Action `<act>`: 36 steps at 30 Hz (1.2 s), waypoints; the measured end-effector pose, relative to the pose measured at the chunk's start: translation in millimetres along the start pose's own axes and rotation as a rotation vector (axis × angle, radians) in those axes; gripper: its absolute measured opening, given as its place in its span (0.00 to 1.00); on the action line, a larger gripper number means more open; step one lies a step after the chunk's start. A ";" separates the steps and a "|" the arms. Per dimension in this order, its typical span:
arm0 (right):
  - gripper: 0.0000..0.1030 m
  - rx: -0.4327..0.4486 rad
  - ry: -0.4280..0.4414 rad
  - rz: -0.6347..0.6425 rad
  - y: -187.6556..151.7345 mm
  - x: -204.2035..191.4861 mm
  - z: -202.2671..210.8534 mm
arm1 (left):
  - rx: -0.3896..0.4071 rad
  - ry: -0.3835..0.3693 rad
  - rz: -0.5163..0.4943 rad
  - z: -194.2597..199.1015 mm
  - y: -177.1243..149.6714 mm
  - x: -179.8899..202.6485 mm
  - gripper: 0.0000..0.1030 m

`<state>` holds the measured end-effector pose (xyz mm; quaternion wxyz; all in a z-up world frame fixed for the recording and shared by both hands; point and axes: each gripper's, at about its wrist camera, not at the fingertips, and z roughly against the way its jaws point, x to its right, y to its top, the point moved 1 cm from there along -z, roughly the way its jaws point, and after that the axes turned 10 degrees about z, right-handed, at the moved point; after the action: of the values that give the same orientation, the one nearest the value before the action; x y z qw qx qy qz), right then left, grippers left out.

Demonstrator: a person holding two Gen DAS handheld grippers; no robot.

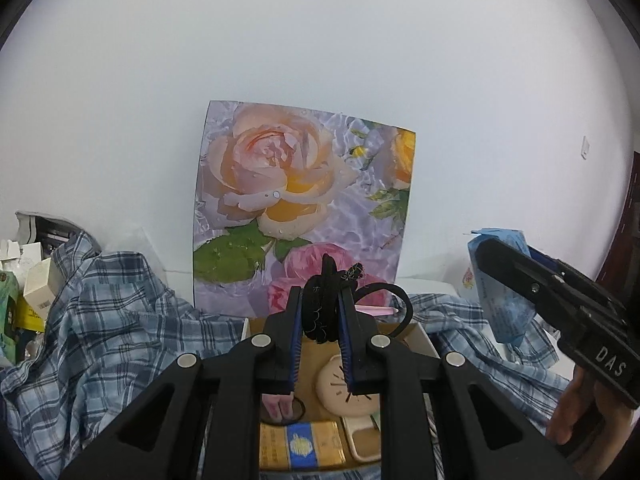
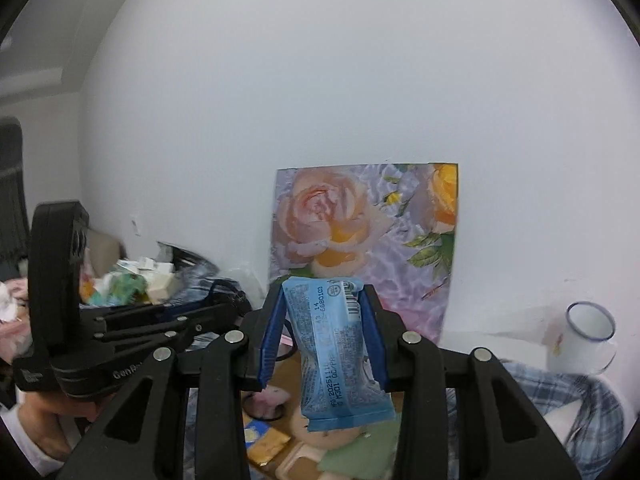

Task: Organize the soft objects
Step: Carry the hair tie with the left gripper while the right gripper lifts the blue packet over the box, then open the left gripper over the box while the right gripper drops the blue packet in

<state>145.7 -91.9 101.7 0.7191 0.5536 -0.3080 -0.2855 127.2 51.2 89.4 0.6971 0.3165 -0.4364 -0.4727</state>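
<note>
- While both grippers hang above a shallow cardboard box (image 1: 418,338), each one carries a soft thing clear of the clutter below.
- The left gripper (image 1: 320,322) has its blue-padded fingers (image 1: 295,344) pressed nearly together, pinching a bundle of black elastic hair bands (image 1: 320,304); one loop (image 1: 394,300) of the bundle sticks out to the right of the fingers.
- The right gripper (image 2: 325,336) has its blue-padded fingers (image 2: 270,340) partly closed on a soft light-blue plastic packet with printed text (image 2: 336,344), which is squeezed narrow at its middle and hangs below the pads.
- In the left wrist view that same light-blue packet (image 1: 502,292) shows at the right edge, held in the black right gripper body marked "DAS", with a hand (image 1: 576,412) under it.
- Beneath the left gripper the box holds a round cream-coloured clock-like disc (image 1: 332,388), a gold packet with a blue band (image 1: 300,446) and a small pink object (image 1: 280,404) that is too hidden to name.
- A blue-and-white plaid cloth (image 1: 104,320) lies rumpled around the box on both sides.
- A flat panel printed with large peach and pink roses (image 1: 304,200) leans upright against the white wall behind the box.
- A white enamel mug with a dark blue rim (image 2: 586,334) stands at the right in the right wrist view, near the wall.
- A heap of small cartons (image 1: 36,284) sits at the far left.
</note>
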 end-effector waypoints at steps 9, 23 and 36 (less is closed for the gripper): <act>0.35 -0.006 -0.011 -0.078 -18.1 27.0 -17.6 | -0.004 0.016 -0.057 -34.3 16.0 4.3 0.17; 0.37 -0.102 -0.013 -0.176 -77.2 47.5 -54.7 | -0.047 0.022 -0.105 -77.8 -23.5 -9.7 0.17; 0.37 -0.216 -0.051 -0.203 -106.5 58.7 -77.2 | -0.156 0.024 -0.082 -106.5 -42.8 -23.4 0.17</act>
<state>234.9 -112.0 -9.7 0.7340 0.4939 -0.2360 -0.4020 203.4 61.0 1.1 0.7049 0.2845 -0.3765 -0.5296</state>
